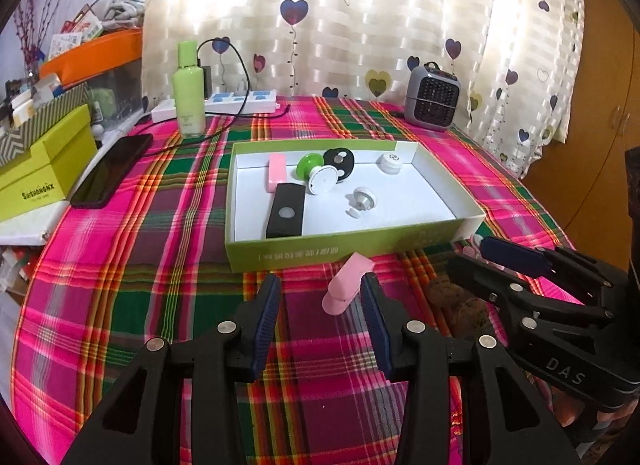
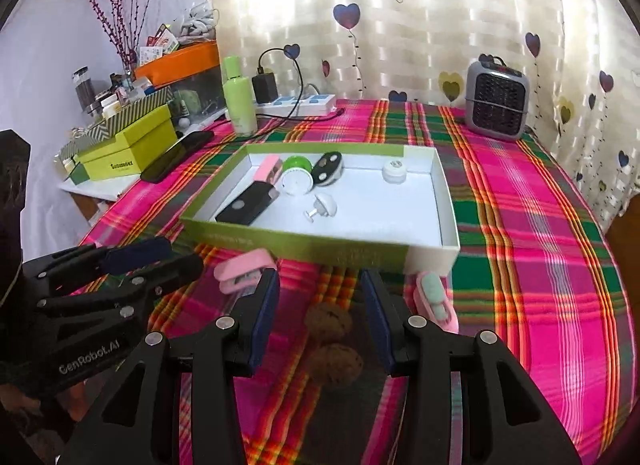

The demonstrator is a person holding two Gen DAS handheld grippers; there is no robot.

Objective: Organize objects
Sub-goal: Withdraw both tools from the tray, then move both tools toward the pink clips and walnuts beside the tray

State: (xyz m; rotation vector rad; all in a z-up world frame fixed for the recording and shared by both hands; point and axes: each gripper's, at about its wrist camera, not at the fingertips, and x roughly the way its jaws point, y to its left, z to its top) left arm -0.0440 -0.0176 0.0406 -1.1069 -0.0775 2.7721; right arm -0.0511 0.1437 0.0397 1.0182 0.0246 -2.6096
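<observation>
Two loose items lie on the plaid-clothed bench (image 1: 120, 265) outside the shallow green cardboard tray (image 1: 340, 251): a pink plastic clip (image 1: 348, 285) near its front wall at 6 o'clock, and a pink-and-mint oblong gadget (image 2: 436, 297) off the front corner at 4 o'clock. The left gripper (image 1: 320, 297) tilts downward, jaws apart and empty, one pad just beside the clip. Collection seems under way; next it must centre on the clip and close, while the right gripper (image 2: 320, 297), likewise tilted and apart, hovers over two brown round lumps (image 2: 332, 341).

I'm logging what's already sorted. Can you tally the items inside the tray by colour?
In the tray:
Pink: 1
Black: 2
Green and white: 1
White: 2
Total: 6
</observation>
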